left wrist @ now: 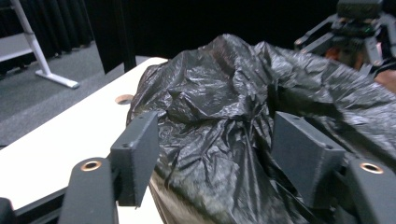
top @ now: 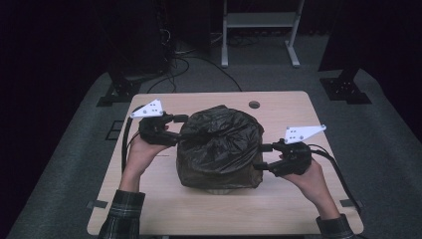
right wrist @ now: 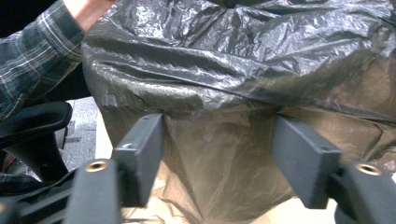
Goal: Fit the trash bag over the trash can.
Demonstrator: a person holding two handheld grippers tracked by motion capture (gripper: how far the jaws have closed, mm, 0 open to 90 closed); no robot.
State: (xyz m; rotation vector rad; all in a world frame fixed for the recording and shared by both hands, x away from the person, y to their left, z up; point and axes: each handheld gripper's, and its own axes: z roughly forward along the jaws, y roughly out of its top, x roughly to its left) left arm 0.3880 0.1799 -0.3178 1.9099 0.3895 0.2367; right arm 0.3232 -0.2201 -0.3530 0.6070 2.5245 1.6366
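Sitting in the middle of the table (top: 149, 199), the black bag (top: 221, 144) is covering a box-shaped thing. At its left side the left gripper (top: 181, 127) is standing part open, its jaws straddling crumpled plastic without clamping it. At the bag's right side the right gripper (top: 263, 157) is likewise standing part open, its jaws against the plastic.

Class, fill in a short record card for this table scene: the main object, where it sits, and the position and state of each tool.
Main object: black plastic bag, crumpled, draped over a boxy shape
Surface: light wooden table
Left tool: at the bag's left upper edge, jaws apart with bag film between them
Right tool: at the bag's right side, jaws apart
Grip: neither tool visibly clamps the bag
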